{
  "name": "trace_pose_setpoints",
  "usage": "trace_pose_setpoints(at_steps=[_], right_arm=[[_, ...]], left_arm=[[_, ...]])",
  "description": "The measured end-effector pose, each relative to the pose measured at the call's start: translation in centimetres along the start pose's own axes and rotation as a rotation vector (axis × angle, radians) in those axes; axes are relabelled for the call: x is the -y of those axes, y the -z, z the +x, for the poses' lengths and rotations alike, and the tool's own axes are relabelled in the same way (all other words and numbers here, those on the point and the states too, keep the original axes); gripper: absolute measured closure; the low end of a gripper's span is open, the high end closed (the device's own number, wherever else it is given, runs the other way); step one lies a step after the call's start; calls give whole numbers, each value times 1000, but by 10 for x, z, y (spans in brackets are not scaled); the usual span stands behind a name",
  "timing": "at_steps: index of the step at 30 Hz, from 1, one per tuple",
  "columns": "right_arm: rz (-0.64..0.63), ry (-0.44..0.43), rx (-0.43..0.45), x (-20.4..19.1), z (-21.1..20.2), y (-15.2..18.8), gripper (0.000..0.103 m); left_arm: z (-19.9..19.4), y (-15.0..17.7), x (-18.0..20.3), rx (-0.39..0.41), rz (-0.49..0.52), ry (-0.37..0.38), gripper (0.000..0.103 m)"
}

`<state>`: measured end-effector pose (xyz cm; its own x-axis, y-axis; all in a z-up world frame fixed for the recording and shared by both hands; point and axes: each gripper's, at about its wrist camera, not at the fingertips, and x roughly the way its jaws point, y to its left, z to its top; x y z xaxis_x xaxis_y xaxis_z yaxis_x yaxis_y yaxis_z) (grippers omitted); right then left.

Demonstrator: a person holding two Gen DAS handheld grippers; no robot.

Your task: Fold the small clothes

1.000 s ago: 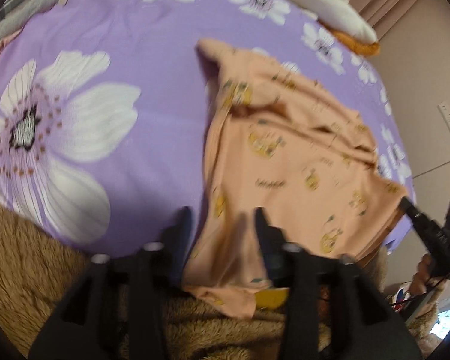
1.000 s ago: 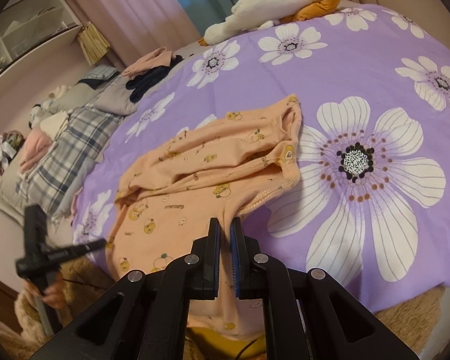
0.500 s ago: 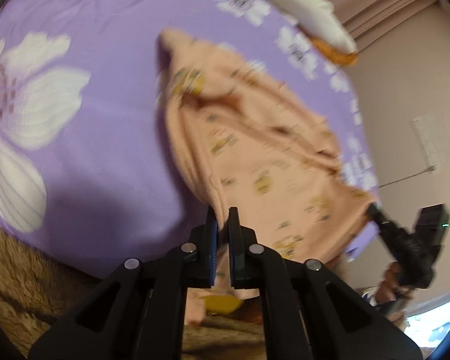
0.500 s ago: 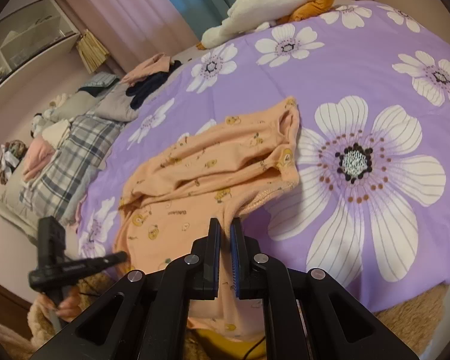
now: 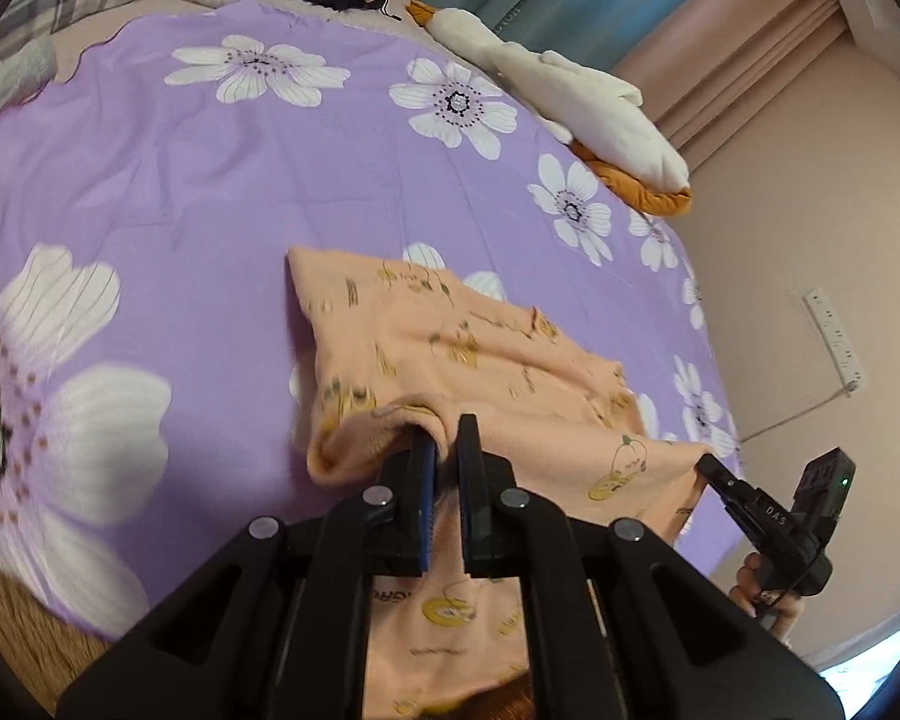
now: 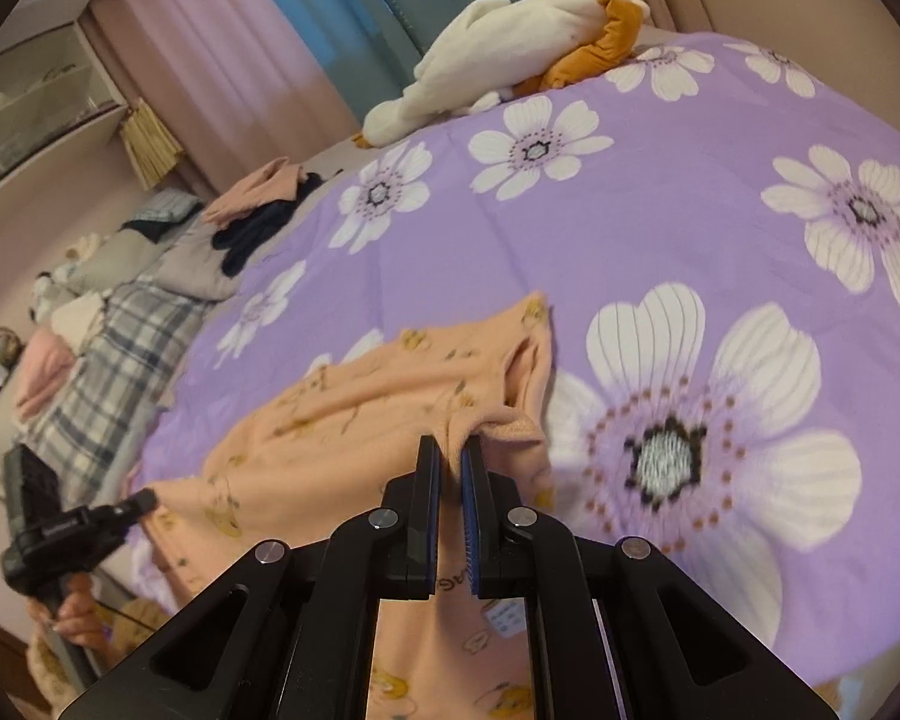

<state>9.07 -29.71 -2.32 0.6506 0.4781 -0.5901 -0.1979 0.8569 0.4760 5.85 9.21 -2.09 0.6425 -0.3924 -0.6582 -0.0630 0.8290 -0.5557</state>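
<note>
the peach garment [image 5: 450, 348] is lying on the purple flowered bedspread [image 5: 210, 180], near the bed's front edge, printed side up with little yellow figures. in the left wrist view its long axis is running from about ten o'clock, where a squared corner is pointing away up the bed, down to about four o'clock, where the other end is reaching the right gripper [image 5: 711, 468]. the left gripper [image 5: 444, 438] is closed tight on a fold of the near edge, its fingers [image 5: 421, 462] pinching the cloth and raising it into a small ridge. in the right wrist view the right gripper [image 6: 450, 456] is clamped on the opposite near corner, fingers [image 6: 471, 468] pressed together with peach fabric bunching between them, and the left gripper [image 6: 144, 501] is showing at eight o'clock, a hand [image 6: 75, 612] under it. here the garment is stretching from one o'clock down toward eight o'clock. a white and orange plush toy [image 6: 510, 42] is lying at twelve o'clock on the far side of the bed, well apart from the garment, and a pile of clothes [image 6: 264, 204] is sitting at ten o'clock.
</note>
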Motion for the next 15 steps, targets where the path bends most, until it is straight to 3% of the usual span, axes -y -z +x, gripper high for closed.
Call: trace_pose_setpoints(at_steps=[7, 15], right_arm=[[10, 59, -46, 5, 48, -11, 95], [29, 114, -129, 20, 87, -3, 95]], left_arm=[[51, -20, -14, -53, 16, -143, 97], [92, -20, -32, -118, 26, -220, 94]])
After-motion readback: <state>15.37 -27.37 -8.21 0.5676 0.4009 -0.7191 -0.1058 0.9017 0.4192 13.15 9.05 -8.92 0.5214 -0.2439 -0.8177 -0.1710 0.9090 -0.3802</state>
